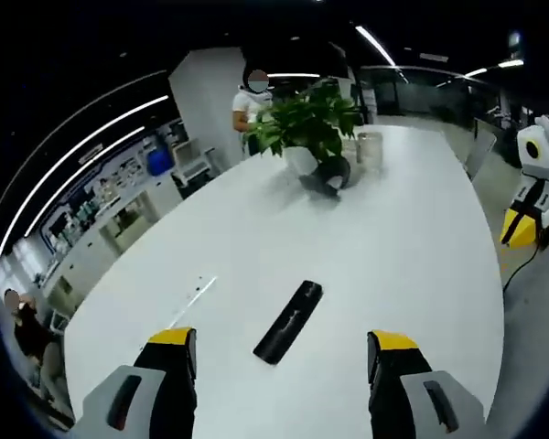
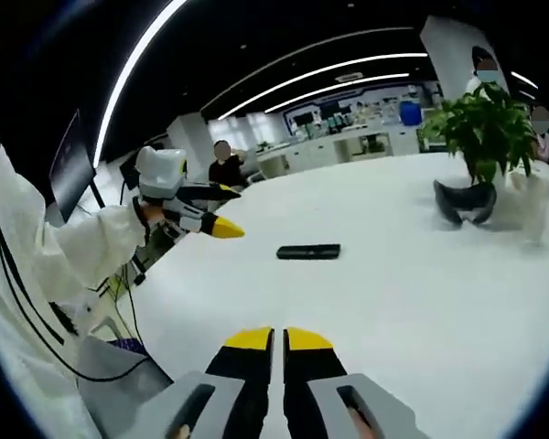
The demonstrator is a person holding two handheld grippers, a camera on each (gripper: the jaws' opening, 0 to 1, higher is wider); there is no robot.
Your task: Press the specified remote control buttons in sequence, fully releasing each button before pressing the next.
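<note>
Plant in white pot, remote apart.

A long white bench with rounded ends fills a dim open office. A potted plant stands near its far end, a dark curved thing just before the pot. Behind the plant rises a white pillar. Bright light strips curve across the dark ceiling. Beyond the plant, lit shelves line the wall.

No readable text or labels anywhere
</note>
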